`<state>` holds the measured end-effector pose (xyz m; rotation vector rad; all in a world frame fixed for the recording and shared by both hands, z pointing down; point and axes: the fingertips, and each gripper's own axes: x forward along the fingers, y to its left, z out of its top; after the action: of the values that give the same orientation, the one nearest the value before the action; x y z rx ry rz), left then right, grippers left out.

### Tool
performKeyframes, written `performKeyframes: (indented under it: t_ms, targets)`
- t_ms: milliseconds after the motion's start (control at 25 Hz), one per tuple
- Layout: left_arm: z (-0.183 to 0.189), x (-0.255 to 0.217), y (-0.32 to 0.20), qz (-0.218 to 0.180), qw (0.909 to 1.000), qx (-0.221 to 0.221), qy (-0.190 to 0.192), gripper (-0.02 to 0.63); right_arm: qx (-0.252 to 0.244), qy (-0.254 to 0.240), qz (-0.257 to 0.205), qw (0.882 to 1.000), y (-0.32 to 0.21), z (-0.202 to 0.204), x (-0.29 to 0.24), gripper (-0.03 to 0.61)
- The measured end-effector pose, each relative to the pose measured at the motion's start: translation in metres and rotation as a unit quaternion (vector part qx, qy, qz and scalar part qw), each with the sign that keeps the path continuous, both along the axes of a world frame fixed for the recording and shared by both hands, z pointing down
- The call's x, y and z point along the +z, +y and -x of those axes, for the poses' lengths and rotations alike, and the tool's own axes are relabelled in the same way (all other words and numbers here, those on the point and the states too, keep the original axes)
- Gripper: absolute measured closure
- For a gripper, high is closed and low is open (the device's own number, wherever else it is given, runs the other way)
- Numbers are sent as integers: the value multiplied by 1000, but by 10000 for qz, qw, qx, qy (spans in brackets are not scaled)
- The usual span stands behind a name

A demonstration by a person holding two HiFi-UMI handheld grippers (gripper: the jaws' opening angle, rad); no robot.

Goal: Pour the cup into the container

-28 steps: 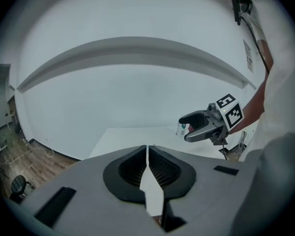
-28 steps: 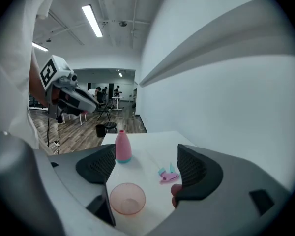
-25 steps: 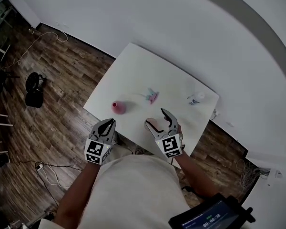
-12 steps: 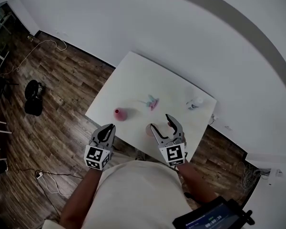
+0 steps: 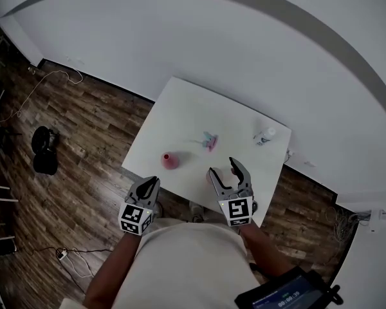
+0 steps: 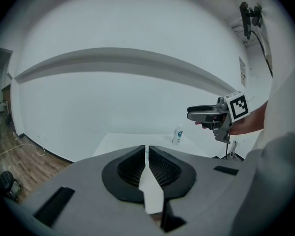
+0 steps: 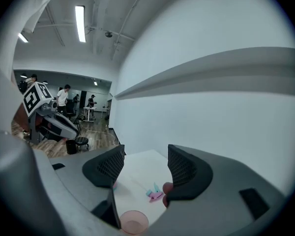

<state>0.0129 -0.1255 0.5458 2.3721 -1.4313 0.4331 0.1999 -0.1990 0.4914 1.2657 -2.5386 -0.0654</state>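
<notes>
The right gripper [image 7: 145,154] has its jaws standing partly apart after just closing some way, and nothing is gripped between the ribbed pads: bare white bench [image 5: 193,108] shows through the gap. The pink see-through cup [image 7: 134,224] sits low in the right gripper view, upright, down by the roots of the jaws and close to the left one. In the head view it shows at the near edge of the bench, just beside that jaw. A small pinkish shape peeks out at the inner edge of the other jaw, and I cannot tell what it is. The left gripper [image 6: 146,149] has its jaws closed together, with only a thin slit between the pads and nothing in it. It is held off the near-left corner of the bench, over the wooden floor [image 5: 83,127]. Further out on the bench, the pink container [image 5: 170,161] stands to the left, well apart from the cup. A small pink-and-teal thing [image 5: 210,140] lies near the middle. A little bottle [image 5: 264,135] stands upright near the far-right corner, beside the white wall [image 5: 244,44]. A black stool [image 5: 44,150] is on the floor off to the left, and a lit screen [image 5: 286,295] shows at the lower right of the head view.
</notes>
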Motion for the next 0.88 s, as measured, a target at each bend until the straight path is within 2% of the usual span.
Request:
performKeyframes:
  t_ms: [160,440,600,880]
  targets:
    - [24,-4,4,26,9996,265,-72,601,296,-75,21,9995,8,22,-6,295]
    - [72,-4,4,55,9993,375,-16,601,524,-66,64,9986,22,62,-8,295]
    - [88,-1,3,51,9990,451,36,601,562,28,25,9984,24,77,-8,295]
    - [115,-6,0,-70,9970,759,106,601,913,87,-23,9958,28,94,-13,295]
